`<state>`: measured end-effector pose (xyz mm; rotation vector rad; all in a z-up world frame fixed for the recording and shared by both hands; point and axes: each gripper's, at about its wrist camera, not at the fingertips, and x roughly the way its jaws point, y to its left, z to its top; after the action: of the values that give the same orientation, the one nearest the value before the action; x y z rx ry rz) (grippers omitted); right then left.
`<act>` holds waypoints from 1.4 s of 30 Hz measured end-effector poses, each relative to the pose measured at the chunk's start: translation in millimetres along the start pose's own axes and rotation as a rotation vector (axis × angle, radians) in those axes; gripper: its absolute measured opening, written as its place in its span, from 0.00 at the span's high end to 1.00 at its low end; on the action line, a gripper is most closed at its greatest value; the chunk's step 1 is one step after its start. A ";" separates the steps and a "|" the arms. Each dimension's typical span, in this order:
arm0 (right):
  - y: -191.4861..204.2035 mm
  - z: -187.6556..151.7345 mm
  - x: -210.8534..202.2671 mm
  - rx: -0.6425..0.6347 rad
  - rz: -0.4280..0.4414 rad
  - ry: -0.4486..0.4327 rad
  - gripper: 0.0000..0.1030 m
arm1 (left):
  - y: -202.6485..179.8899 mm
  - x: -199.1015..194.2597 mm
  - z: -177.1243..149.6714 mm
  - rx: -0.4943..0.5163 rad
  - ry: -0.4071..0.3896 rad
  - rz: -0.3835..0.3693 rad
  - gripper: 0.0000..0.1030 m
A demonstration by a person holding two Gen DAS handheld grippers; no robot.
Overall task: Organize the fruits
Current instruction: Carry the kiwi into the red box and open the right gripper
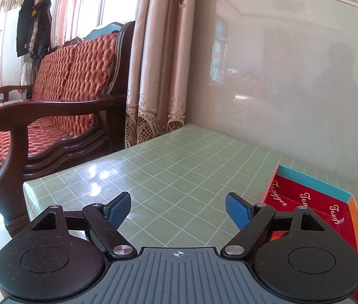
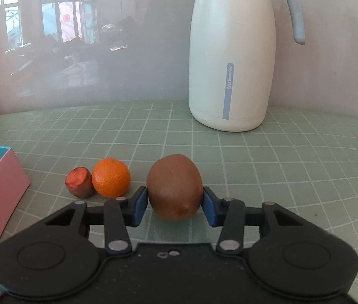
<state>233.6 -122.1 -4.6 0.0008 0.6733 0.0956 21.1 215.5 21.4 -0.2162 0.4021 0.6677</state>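
Right now the right gripper (image 2: 175, 204) has its jaws pressed on a brown kiwi (image 2: 174, 187), one blue pad against each flank of the fruit. No earlier view is at hand, so only the grip itself can be told: the kiwi sits between the pads, its lower end close to the green checked worktop (image 2: 293, 167); whether it rests there or is just clear of it cannot be told from this angle.

Taking the kiwi as the landmark, a tangerine (image 2: 111, 178) lies just to its left on the worktop, a little farther from the camera. Touching the tangerine on its far-left side is a small brown fruit piece with an orange-red cut face (image 2: 78, 181). Farther left again, at the picture's edge, stands the pink-sided box (image 2: 4, 185) with a red lining. Well behind the kiwi and to its right stands a tall white thermos jug (image 2: 232, 58) against the pale wall.

Over on the other side, the left gripper (image 1: 178, 210) hangs above bare worktop with its jaws wide apart and nothing between them. The same box (image 1: 305, 200), seen open with its red inside and blue rim, lies just right of that gripper. Beyond the worktop's left edge stand a wooden sofa with orange cushions (image 1: 59, 96) and patterned curtains (image 1: 158, 63).
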 end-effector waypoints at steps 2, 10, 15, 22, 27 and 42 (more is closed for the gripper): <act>-1.4 0.3 -2.7 0.015 0.011 0.000 0.57 | 0.0 0.0 0.1 -0.002 0.000 0.000 0.21; 13.4 3.8 -35.5 -0.011 0.055 -0.069 0.58 | 5.1 -0.5 0.6 -0.017 -0.002 0.008 0.21; 54.6 2.3 -74.6 -0.090 0.224 -0.137 0.58 | 10.9 -2.6 0.2 -0.029 -0.005 0.018 0.21; 130.8 -16.5 -98.7 -0.264 0.452 -0.126 0.58 | 18.5 -4.5 0.3 -0.037 -0.010 0.036 0.20; 165.6 -29.8 -104.1 -0.348 0.513 -0.072 0.57 | 20.1 -4.0 0.7 -0.037 -0.010 0.036 0.20; 154.1 -34.3 -118.4 -0.336 0.416 -0.136 0.20 | -3.6 -12.6 -2.4 0.011 -0.036 -0.005 0.20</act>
<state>106.6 19.8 47.2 -0.1751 0.5068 0.6036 13.7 204.9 24.9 -0.1943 0.3706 0.6633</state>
